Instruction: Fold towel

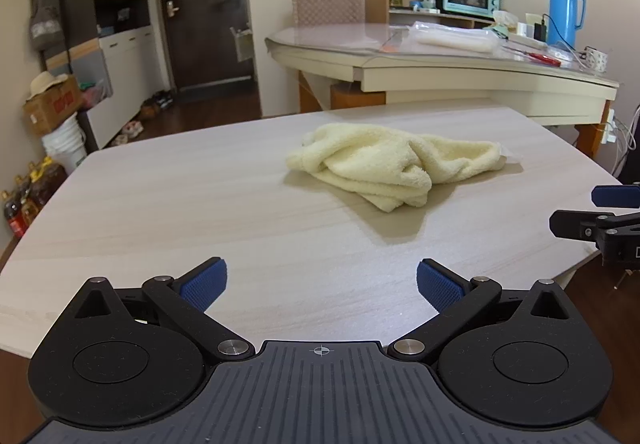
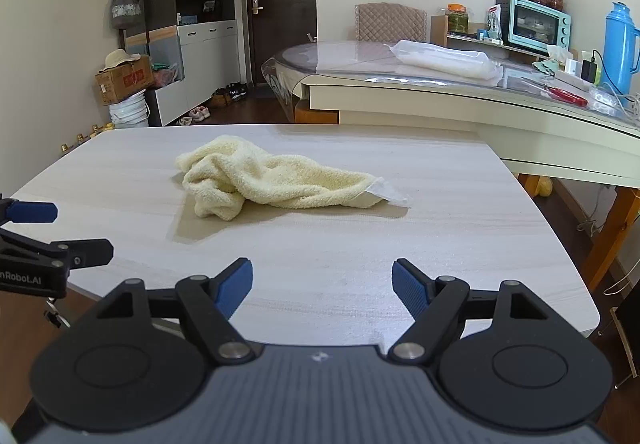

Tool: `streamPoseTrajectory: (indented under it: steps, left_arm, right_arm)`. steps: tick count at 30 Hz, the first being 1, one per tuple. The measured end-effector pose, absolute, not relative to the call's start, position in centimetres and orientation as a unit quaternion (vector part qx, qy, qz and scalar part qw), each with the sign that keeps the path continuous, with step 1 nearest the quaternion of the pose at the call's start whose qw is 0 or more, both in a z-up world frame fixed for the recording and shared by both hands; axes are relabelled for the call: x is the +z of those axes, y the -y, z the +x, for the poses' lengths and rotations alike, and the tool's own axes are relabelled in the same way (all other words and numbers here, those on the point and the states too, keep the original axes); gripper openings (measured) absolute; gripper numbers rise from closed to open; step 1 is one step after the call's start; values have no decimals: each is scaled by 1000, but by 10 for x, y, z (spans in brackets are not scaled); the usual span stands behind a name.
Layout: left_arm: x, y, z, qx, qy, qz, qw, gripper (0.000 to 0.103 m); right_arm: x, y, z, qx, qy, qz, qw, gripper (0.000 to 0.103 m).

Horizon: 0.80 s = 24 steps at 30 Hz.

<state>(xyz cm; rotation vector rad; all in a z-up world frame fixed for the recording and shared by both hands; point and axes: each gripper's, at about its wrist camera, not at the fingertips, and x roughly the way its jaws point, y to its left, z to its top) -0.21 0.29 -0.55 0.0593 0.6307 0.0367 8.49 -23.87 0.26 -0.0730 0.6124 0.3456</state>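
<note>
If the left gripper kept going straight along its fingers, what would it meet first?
Probably the bare table, since the open left gripper points downward; the crumpled towel lies beyond, slightly right. Depth is unclear.

This is a lived-in home, a dining area opening onto an entryway. A toaster oven (image 2: 536, 23) sits with food jars on top beside a blue thermos (image 2: 618, 43) (plugged-in charger nearby), shoes (image 2: 228, 93) line the floor by the dark front door (image 2: 280, 3), and a bag (image 2: 125, 5) hangs on wall hooks.
</note>
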Motion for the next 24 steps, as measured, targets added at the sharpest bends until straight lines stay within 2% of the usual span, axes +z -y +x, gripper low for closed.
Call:
streamPoseTrajectory:
  steps: [24]
  left_arm:
    - [-11,-14,17,26,-312,23,949,103]
  right_arm:
    - [1,243,99,171,-293,-41,940,79]
